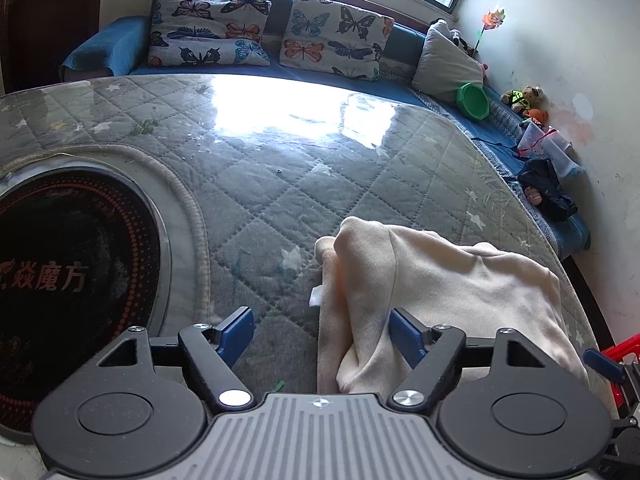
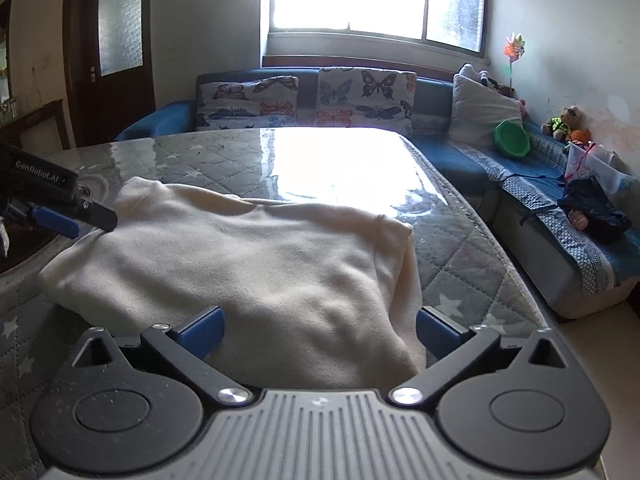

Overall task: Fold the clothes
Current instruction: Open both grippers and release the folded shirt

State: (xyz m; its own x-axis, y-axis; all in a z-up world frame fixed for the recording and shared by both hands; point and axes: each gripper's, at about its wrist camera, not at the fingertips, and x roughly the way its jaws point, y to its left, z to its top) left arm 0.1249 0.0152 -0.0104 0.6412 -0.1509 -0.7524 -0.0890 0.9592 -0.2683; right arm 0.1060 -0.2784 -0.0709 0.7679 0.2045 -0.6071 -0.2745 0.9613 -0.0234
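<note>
the cream garment [image 2: 248, 264] lies folded on the quilted tabletop [image 2: 460, 240] (near its right edge). the left claw [image 1: 322, 334] and right claw [image 2: 320, 330] both stand wide, gripping nothing, above its near edge.

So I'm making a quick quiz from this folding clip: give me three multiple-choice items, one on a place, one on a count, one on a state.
1. Where does the cream garment lie?
A. on the blue sofa
B. on the quilted table top
C. on the floor

2. How many butterfly cushions lean on the sofa back?
A. one
B. two
C. four

3. How does the right gripper stand?
A. open over the garment
C. shut on a green bowl
B. shut on a sleeve

Answers: 1 B, the garment rests on the quilted table top. 2 B, one butterfly cushion sits beside the other. 3 A, its blue pads stand wide apart, pinching no cloth.
</note>
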